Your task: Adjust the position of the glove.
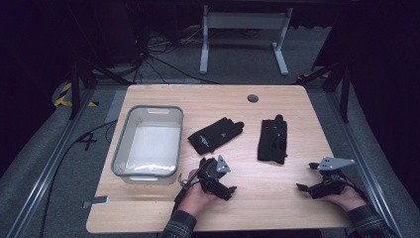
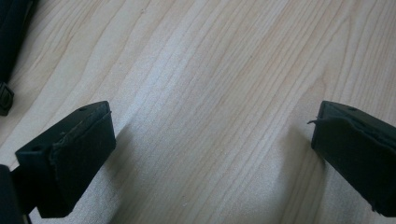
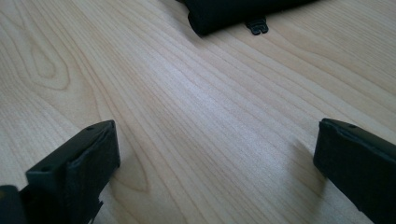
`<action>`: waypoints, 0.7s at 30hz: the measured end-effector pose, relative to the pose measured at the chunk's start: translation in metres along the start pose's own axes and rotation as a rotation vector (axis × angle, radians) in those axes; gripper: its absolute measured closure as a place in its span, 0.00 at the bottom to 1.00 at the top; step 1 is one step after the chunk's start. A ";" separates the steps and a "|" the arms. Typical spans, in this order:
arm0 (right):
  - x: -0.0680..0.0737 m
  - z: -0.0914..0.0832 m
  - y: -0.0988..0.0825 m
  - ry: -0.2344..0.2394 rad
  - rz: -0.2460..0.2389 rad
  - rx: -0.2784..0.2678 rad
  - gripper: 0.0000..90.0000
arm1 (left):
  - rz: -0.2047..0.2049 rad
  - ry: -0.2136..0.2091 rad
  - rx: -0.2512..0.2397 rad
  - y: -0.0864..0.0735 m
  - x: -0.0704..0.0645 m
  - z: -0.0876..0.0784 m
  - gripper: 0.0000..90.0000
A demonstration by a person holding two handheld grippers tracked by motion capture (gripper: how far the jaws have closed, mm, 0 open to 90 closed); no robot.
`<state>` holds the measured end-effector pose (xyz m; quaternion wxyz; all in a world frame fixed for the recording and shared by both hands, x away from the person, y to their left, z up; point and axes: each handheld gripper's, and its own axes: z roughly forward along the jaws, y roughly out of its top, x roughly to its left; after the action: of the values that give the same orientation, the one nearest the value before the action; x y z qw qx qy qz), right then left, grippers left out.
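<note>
Right now you hold both grippers low over the near half of the wooden table [image 1: 277, 193], with two black gloves lying beyond them. Your left gripper [image 1: 218, 179] sits just in front of the grey plastic bin [image 1: 121, 144], near its front right corner, and its jaws stand wide apart with only bare wood between them, as the left gripper view shows. A sliver of black fabric [image 2: 11, 42] sits at the upper left edge of that view.

Your right gripper [image 1: 309, 176] rests near the right edge of the table, its grey three-cornered plate on top. Its jaws are also spread wide and hold nothing; the right gripper view shows bare wood grain between them and the dark edge of a glove [image 3: 233, 11] farther off, with a small black tab beside it.

The left glove [image 1: 214, 135] lies slantwise near the table's middle, just right of the bin and a little beyond your left gripper. The right glove [image 1: 273, 140] lies roughly upright, well apart from the first, beyond and to the left of your right gripper. Neither gripper touches a glove.
</note>
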<state>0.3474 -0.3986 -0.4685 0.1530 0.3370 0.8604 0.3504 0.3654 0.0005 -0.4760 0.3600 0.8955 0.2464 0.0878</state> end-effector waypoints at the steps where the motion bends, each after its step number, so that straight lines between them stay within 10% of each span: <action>1: 0.000 0.000 0.000 -0.001 0.000 0.000 0.01 | -0.001 0.000 0.002 0.000 0.000 0.000 0.00; 12: -0.002 -0.005 0.005 0.018 -0.007 0.007 0.24 | -0.002 0.001 0.003 0.000 0.000 0.000 0.00; 21: -0.010 -0.010 0.026 0.031 0.001 -0.045 0.73 | 0.000 0.000 0.003 0.000 0.000 0.000 0.00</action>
<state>0.3623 -0.3964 -0.4426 0.1468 0.3284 0.8544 0.3748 0.3656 0.0003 -0.4758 0.3588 0.8960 0.2467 0.0873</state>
